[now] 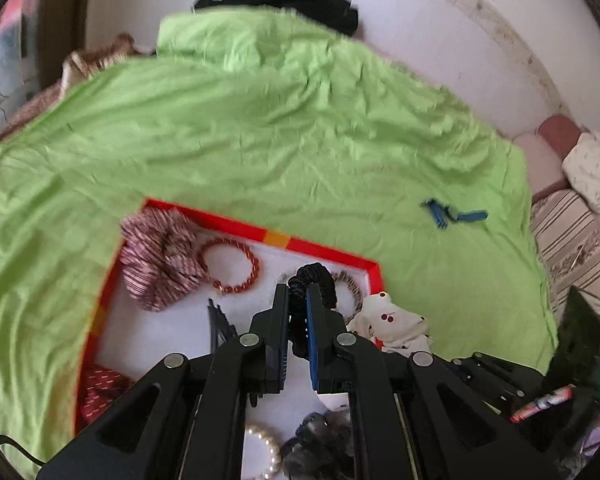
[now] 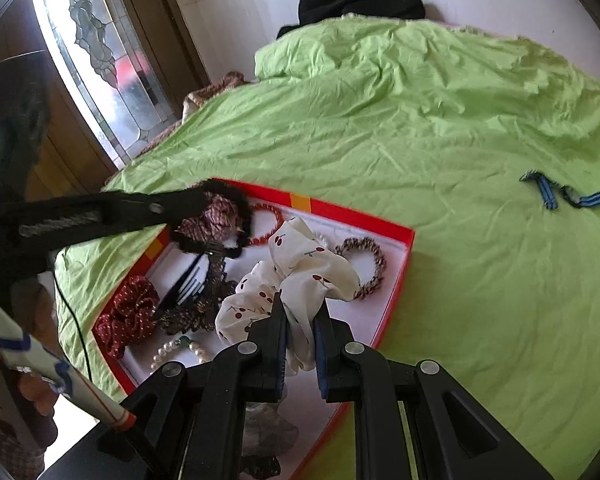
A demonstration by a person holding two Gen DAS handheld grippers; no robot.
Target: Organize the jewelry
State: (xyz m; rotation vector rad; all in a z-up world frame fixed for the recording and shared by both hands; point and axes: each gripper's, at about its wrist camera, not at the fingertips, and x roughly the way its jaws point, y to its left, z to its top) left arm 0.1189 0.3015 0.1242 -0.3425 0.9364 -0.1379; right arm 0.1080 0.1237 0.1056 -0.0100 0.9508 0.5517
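Note:
A red-rimmed box with a white floor (image 1: 324, 249) (image 2: 408, 240) lies on the green bed sheet and holds scrunchies and bracelets. My left gripper (image 1: 298, 294) is shut on a black scrunchie (image 1: 314, 276) and holds it above the box; it also shows in the right wrist view (image 2: 220, 216). My right gripper (image 2: 302, 308) is shut on a white cherry-print scrunchie (image 2: 300, 264), over the box's near right part; this scrunchie shows in the left wrist view (image 1: 392, 320). A red bead bracelet (image 1: 228, 266) lies in the box.
In the box are a striped pink scrunchie (image 1: 160, 264), a dark red dotted scrunchie (image 2: 130, 316), a pearl bracelet (image 2: 176, 350), a brown-patterned hair tie (image 2: 364, 268) and dark clips (image 2: 188, 280). Blue clips (image 2: 560, 194) lie on the sheet to the right. Black cloth (image 2: 360, 2) lies at the far edge.

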